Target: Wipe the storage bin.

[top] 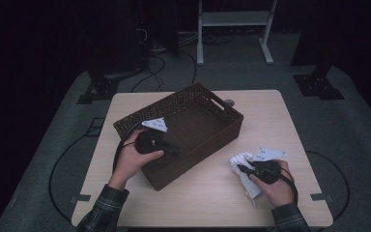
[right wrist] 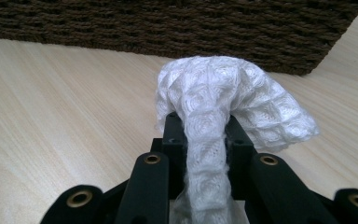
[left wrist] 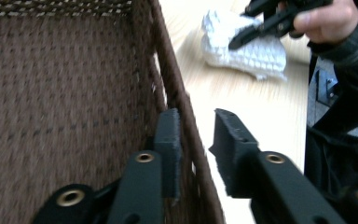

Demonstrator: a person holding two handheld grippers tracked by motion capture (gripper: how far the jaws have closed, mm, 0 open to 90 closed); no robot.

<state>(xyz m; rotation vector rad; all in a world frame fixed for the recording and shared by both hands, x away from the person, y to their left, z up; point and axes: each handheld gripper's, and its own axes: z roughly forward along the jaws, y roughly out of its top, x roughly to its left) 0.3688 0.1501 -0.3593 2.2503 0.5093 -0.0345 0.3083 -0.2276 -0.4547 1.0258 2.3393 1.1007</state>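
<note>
- My right gripper point(right wrist: 200, 135) is clamped on the white waffle-knit cloth point(right wrist: 223, 100), which rests on the surface point(top: 207, 193) just in front of the basket's long side.
- My left gripper point(left wrist: 193, 140) straddles the woven basket point(top: 188, 121) wall, one jaw inside, one outside, spread with gaps.

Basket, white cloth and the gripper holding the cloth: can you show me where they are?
Basket point(top: 224, 126): high view, on its right-hand woven wall.
White cloth point(right wrist: 223, 100): right gripper view, on the bunched top above the jaws.
Right gripper point(right wrist: 204, 135): right gripper view, between its two black jaws, pinched on the cloth.
</note>
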